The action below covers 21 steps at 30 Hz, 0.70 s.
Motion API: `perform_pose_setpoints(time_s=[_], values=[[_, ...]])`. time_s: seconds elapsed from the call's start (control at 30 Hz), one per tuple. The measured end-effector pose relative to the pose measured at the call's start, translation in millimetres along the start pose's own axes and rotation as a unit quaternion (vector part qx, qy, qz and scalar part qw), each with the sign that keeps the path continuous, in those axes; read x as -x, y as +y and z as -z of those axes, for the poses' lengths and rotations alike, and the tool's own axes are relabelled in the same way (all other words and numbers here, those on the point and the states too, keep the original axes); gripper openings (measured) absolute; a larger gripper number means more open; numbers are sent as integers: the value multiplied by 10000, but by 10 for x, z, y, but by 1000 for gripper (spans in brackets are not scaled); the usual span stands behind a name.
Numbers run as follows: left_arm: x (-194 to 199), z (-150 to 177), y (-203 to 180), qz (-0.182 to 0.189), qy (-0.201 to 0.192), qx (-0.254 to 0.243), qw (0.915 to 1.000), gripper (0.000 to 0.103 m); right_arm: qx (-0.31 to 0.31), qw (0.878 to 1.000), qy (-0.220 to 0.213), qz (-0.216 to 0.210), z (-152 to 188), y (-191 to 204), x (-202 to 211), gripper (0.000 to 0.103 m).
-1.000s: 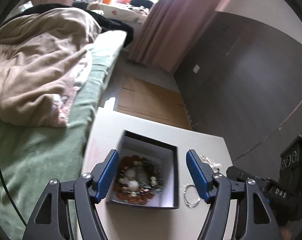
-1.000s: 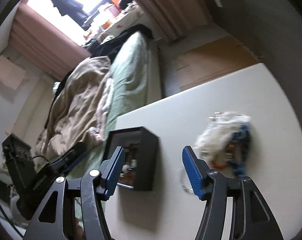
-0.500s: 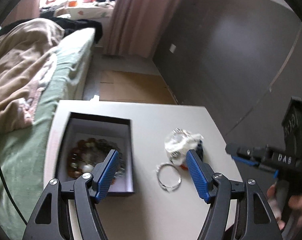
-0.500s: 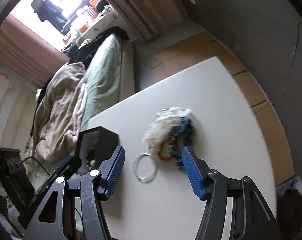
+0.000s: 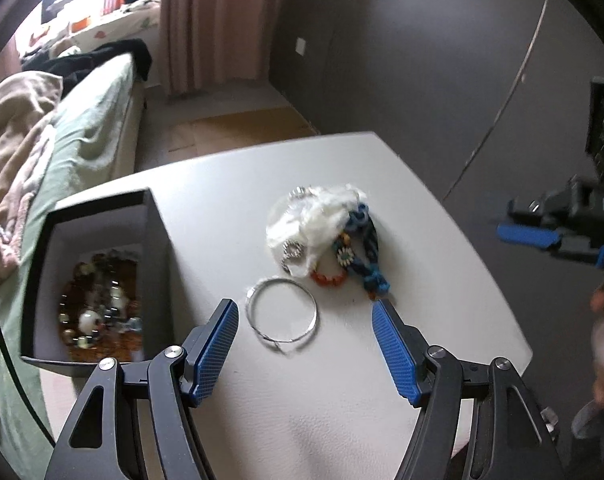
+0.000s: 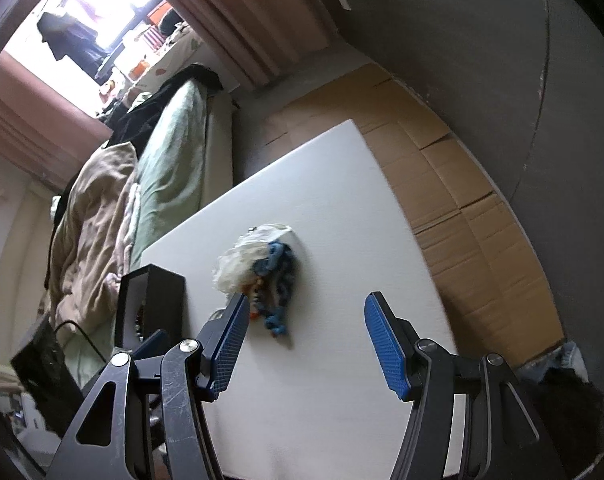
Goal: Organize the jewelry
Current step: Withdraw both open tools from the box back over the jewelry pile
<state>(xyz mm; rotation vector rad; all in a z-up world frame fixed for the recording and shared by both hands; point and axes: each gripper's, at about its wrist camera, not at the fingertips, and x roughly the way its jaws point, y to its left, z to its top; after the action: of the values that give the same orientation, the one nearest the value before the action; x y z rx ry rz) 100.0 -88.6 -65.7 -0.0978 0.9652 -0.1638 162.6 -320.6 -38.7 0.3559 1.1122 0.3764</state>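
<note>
Lining up the left gripper over the loose silver bangle

Hovering above the near part of the white desk (image 5: 342, 408), the left gripper (image 5: 304, 346) has its blue pads apart with nothing between them. The thin silver wire bangle (image 5: 282, 312) lies flat just beyond its fingertips. I judge the step in hand to be picking up that bangle. Such a thin ring lying flat gives little to grip, so it may serve best to come down with one pad inside the ring and one outside, then close on the wire.

Just past the bangle sits a tangled heap of white cloth, blue cord and orange beads (image 5: 328, 236); keep the pads clear of it. Towards the desk's left edge stands the open black box with a white lining (image 5: 155, 264), beaded bracelets already inside, the likely place to put the bangle.

The right gripper (image 6: 304, 338), jaws also apart and empty, hangs over bare desk beside the heap.
</note>
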Motion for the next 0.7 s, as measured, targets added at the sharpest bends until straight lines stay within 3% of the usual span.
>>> perform_pose_setpoints(time_s=[0.27, 0.7], values=[[-229, 62, -42, -375, 253, -142, 9989, 69, -88, 9999, -15, 51, -37, -168, 63, 61], [-409, 80, -39, -549, 373, -168, 9977, 61, -17, 10000, 32, 55, -41, -143, 42, 61]])
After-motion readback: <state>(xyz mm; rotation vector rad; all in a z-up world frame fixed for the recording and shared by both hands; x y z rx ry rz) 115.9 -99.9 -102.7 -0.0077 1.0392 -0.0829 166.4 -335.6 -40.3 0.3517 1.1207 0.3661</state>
